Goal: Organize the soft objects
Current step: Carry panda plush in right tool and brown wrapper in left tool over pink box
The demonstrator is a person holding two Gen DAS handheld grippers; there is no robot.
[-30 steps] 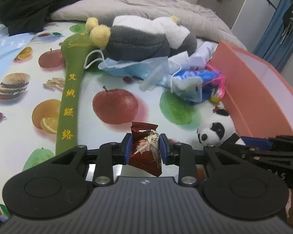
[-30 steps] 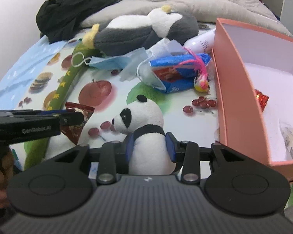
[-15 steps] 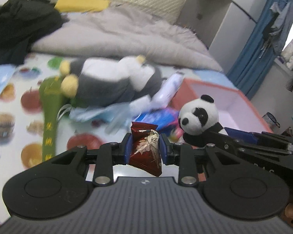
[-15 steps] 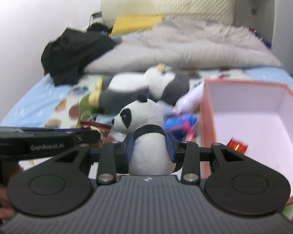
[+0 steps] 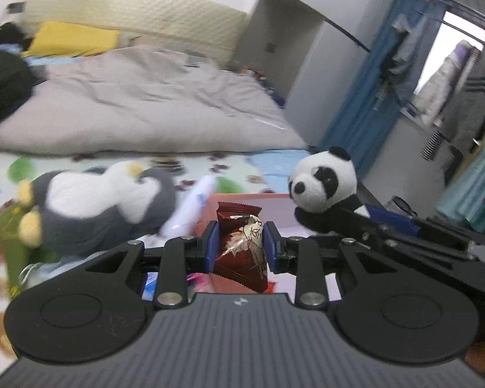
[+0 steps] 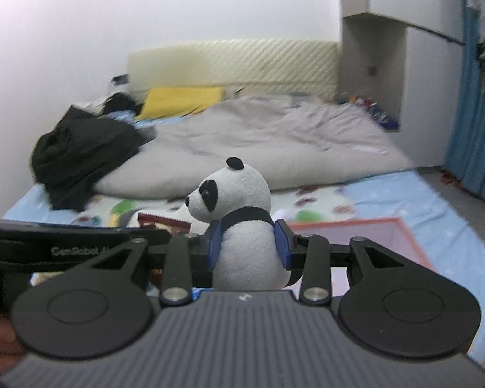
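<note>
My left gripper (image 5: pixel 241 248) is shut on a dark red snack packet (image 5: pixel 242 252) and holds it up above the bed. My right gripper (image 6: pixel 248 247) is shut on a small panda plush (image 6: pixel 242 226), also lifted; the panda also shows at the right of the left wrist view (image 5: pixel 323 184). The pink box (image 6: pixel 365 236) lies below and to the right; its rim shows behind the packet (image 5: pixel 242 198). A grey and white penguin plush (image 5: pixel 93 203) lies on the fruit-print sheet to the left.
A grey duvet (image 5: pixel 139 110) and black clothes (image 6: pixel 80 152) lie farther up the bed, with a yellow pillow (image 6: pixel 181 100) at the headboard. A green padded stick (image 5: pixel 9 245) and a white bottle (image 5: pixel 190 207) lie by the penguin. Blue curtains (image 5: pixel 365 103) hang at right.
Both grippers have risen and tilted upward with their objects still held. The view has swung from the cluttered sheet to the far bed and wall. The box now sits lower in view.
</note>
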